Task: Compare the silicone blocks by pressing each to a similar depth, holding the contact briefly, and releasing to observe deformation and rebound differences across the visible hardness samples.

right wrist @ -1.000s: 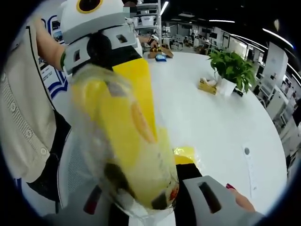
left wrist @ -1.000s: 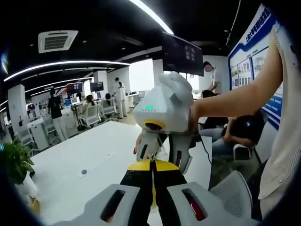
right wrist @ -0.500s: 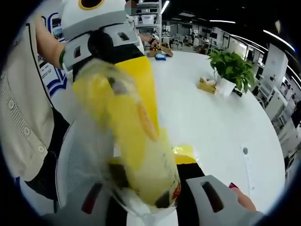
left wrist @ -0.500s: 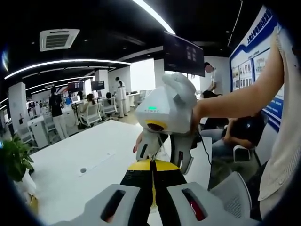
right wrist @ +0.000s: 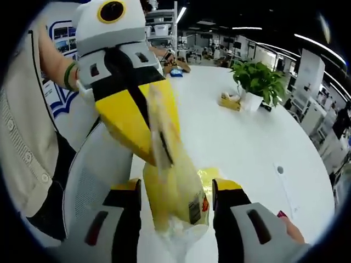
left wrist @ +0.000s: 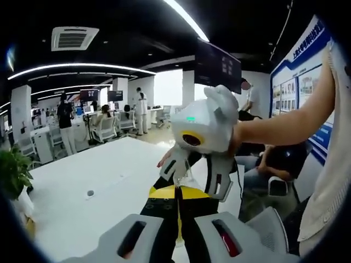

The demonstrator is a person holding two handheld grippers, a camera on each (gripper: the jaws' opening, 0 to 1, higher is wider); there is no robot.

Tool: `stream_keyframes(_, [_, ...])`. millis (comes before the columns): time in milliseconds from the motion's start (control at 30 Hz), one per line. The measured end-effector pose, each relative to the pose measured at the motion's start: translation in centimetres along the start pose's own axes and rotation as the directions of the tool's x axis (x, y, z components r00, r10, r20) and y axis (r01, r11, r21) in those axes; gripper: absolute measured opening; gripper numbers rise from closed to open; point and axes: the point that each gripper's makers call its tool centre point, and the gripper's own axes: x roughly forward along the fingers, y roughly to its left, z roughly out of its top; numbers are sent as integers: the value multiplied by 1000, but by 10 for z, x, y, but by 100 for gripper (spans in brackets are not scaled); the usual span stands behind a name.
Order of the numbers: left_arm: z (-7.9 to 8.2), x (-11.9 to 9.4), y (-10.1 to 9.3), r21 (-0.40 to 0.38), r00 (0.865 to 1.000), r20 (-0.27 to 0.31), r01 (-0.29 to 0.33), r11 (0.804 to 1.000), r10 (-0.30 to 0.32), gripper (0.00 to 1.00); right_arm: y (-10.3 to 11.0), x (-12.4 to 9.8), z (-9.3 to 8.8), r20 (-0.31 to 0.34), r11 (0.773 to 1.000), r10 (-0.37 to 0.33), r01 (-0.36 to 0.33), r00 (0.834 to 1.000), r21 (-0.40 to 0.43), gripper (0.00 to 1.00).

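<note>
my right hand-held gripper (right wrist: 175, 192) has just spread wide, so the yellow bagged block (right wrist: 174, 189) sits loose between its jaws, above the counter (right wrist: 258, 142). my left hand-held gripper (left wrist: 177, 211) stays clamped on the yellow block (right wrist: 131, 118); pressing hasn't begun, i judge.

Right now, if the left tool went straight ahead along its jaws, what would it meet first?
Most likely the right tool, which hangs directly ahead of the left tool and its shut yellow-and-black jaws. Depth is unclear, but nothing else sits between them; the white round table lies below that line.
</note>
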Motion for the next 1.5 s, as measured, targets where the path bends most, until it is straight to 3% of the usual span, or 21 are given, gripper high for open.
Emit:
stream_keyframes(133, [-6,3,0,-38,1000,-1,-1,999,1,0,-4,-6,-9,51,997,-66,63,997,47,69])
stream_keyframes(267, [-12,9,2,-106,1000,3,0,994,0,0,-7,-17,-24,80,986,-141,133,987,97,71])
stream_keyframes(367, [-18,15,4,-142,1000,6,-4,990,5,0,-7,-30,-26,161,970,-212,187,964,158,73])
stream_keyframes(500, [-28,24,8,-195,1000,-4,-15,981,14,0,-6,-44,-37,195,945,-290,247,937,215,79])
stream_keyframes(633, [-43,38,11,-269,1000,-15,-23,963,20,0,0,-62,-54,233,901,-384,307,893,306,78])
stream_keyframes(733, [-56,50,12,-297,999,-35,-36,954,27,0,3,-75,-76,247,852,-456,339,855,400,80])
stream_keyframes(833, [-69,66,14,-337,998,-57,-45,940,27,0,6,-85,-100,223,799,-505,354,834,486,85])
stream_keyframes(933, [-77,80,17,-384,998,-56,-51,922,32,0,11,-93,-122,208,752,-539,354,816,556,84])
stream_keyframes(967, [-81,87,17,-436,998,-52,-50,899,31,0,14,-94,-131,196,731,-544,346,816,588,83])
stream_keyframes(1067, [-89,104,20,-481,998,-49,-51,875,31,0,18,-97,-145,188,708,-560,349,807,614,82])
stream_keyframes(1133, [-95,114,20,-514,999,-45,-46,856,26,0,23,-97,-163,139,689,-554,359,821,629,82])
stream_keyframes(1167, [-98,121,21,-559,999,-39,-46,828,29,0,23,-99,-170,129,678,-557,360,820,641,82])
stream_keyframes(1233, [-104,131,22,-612,999,-27,-36,790,24,0,25,-103,-176,125,671,-560,360,819,649,82])
stream_keyframes(1267, [-109,138,25,-649,999,-27,-47,759,39,0,26,-106,-181,117,663,-561,360,819,656,82])
stream_keyframes(1500, [-130,158,45,-738,993,-24,-97,668,118,0,27,-115,-202,87,634,-564,363,821,683,80])
